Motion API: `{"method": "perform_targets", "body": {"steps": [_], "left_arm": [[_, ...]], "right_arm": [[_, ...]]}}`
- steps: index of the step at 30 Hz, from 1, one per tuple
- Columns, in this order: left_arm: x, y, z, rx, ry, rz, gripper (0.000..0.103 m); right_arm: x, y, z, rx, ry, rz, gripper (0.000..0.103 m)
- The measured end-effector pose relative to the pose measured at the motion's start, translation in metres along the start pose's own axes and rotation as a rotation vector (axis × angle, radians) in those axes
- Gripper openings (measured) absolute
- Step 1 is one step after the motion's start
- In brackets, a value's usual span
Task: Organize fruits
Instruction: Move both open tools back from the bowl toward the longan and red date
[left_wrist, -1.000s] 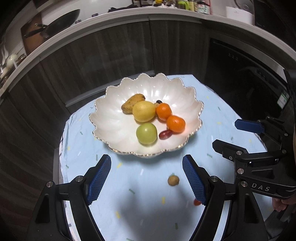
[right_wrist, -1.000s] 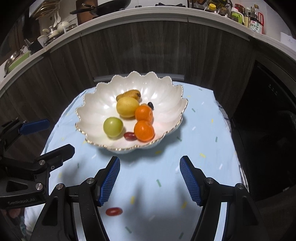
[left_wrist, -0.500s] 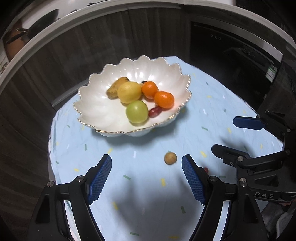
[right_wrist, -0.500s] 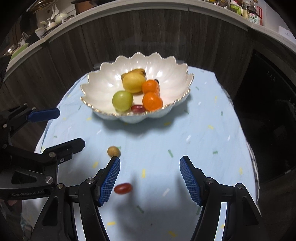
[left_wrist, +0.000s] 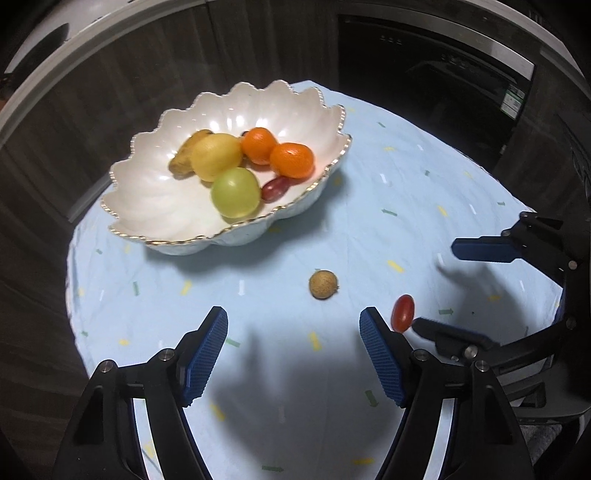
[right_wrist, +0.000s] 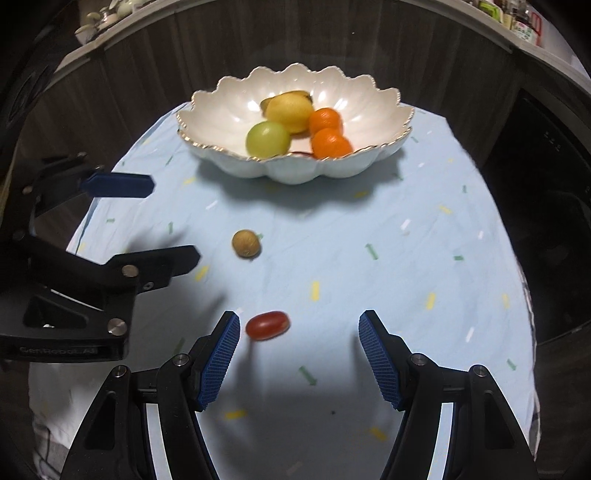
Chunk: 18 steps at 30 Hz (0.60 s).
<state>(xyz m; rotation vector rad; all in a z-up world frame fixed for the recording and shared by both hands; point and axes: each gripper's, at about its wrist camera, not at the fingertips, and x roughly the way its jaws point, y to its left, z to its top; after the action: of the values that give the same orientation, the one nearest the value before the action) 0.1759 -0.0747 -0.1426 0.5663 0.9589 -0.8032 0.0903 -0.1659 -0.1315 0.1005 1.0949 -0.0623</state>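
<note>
A white scalloped bowl holds a lemon, a green fruit, two oranges, a red grape and a brown fruit. On the blue cloth lie a small brown round fruit and a red cherry tomato. My left gripper is open and empty, short of the brown fruit. My right gripper is open and empty, with the tomato just inside its left pad.
The small table is covered by a light blue cloth with coloured flecks. Dark wooden cabinets curve behind it, with a dark appliance at the right. Each gripper shows in the other's view.
Both grippers have pulled back and down from the bowl toward the near part of the table. The brown fruit and the tomato now lie close before them. Both stay open.
</note>
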Motion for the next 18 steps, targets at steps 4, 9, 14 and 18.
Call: {"method": "perform_targets", "body": {"steps": [4, 9, 14, 18], "left_arm": [[0.010, 0.000, 0.001, 0.009, 0.006, -0.035, 0.071], [0.021, 0.000, 0.002, 0.023, 0.010, -0.083, 0.068], [0.031, 0.000, 0.003, 0.045, 0.018, -0.106, 0.060], [0.037, -0.003, 0.005, 0.070, 0.021, -0.137, 0.059]], "right_arm": [[0.005, 0.002, -0.002, -0.002, 0.008, 0.004, 0.068], [0.011, 0.004, -0.004, -0.010, 0.012, 0.012, 0.068], [0.018, 0.006, -0.005, -0.017, 0.014, 0.013, 0.068], [0.021, 0.006, -0.005, -0.019, 0.007, 0.012, 0.068]]}}
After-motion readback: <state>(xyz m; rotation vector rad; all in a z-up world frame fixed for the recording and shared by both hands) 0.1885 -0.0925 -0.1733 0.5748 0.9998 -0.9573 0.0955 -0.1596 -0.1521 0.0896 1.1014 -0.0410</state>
